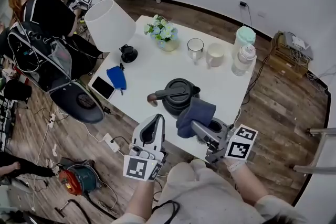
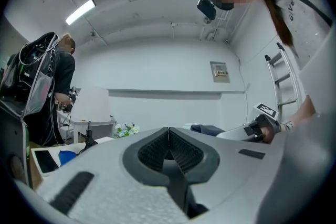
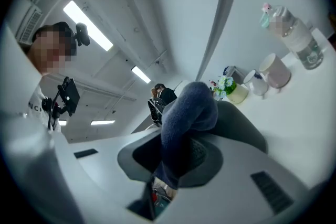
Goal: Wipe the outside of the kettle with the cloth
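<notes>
Kettle [image 1: 177, 96]: one, black, lid on, near front edge of white table [image 1: 152, 68]; rigid, smooth, probably slippery.
Hold point: long handle [image 1: 167, 93] jutting left, judged best for steadying.
Cloth [image 1: 195, 117]: one, dark blue, soft and limp, at kettle's right flank; contact uncertain.
Right tongs [image 3: 181, 157]: clenched on cloth.
Left tongs [image 2: 169, 132]: clamped together, empty.
Mugs [image 1: 195, 50]: two.
Bottles [image 1: 243, 59]: two.

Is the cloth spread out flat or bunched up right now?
Bunched: the cloth stands as a rolled wad pinched in the right gripper, beside the kettle.
</notes>
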